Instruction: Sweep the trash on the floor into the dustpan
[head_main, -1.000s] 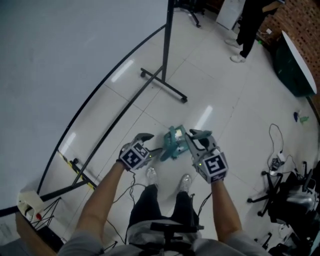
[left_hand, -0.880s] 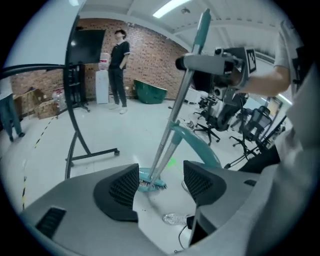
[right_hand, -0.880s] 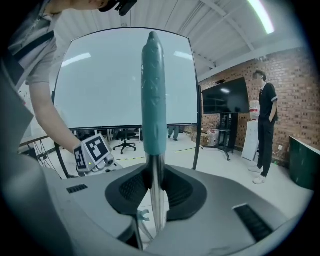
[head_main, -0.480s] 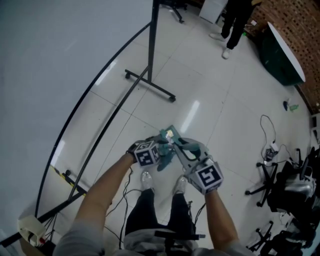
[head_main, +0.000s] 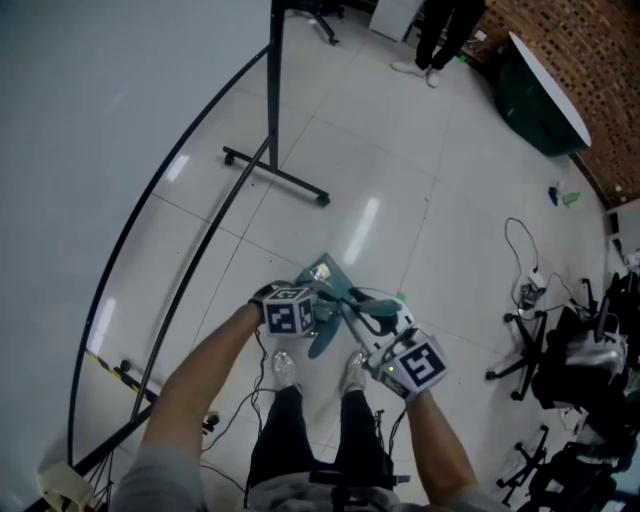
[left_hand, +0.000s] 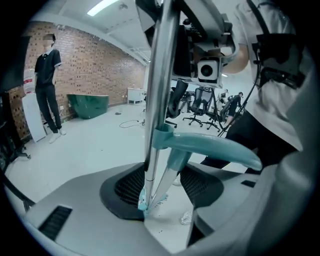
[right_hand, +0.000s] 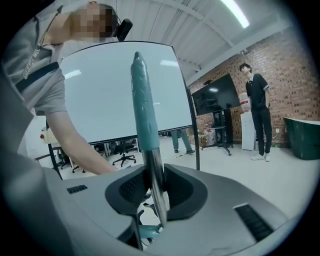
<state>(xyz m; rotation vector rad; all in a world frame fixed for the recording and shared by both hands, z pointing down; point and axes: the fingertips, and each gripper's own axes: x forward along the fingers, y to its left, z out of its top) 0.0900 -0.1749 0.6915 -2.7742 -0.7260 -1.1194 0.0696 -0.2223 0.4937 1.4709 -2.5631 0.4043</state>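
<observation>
A teal dustpan (head_main: 322, 272) and broom set hangs in front of my feet in the head view. My right gripper (head_main: 378, 325) (right_hand: 157, 192) is shut on the broom's metal pole (right_hand: 156, 175), which ends in a teal grip (right_hand: 142, 105). My left gripper (head_main: 325, 318) (left_hand: 162, 192) has come up beside it. Its jaws are closing with the metal pole (left_hand: 160, 75) and a teal handle (left_hand: 210, 147) clipped to it between them, and the pads do not visibly press. A small clear scrap (left_hand: 186, 217) lies on the floor below.
A whiteboard on a black wheeled stand (head_main: 275, 175) fills the left. A green tub (head_main: 540, 110) stands by the brick wall, with a person (head_main: 440, 30) near it. Office chairs (head_main: 560, 360) and cables (head_main: 520, 260) crowd the right. My shoes (head_main: 283, 370) are just below the grippers.
My left gripper has swung right and rolled, from beside the set to around its pole and handle. The right gripper has kept its hold and barely shifted.
</observation>
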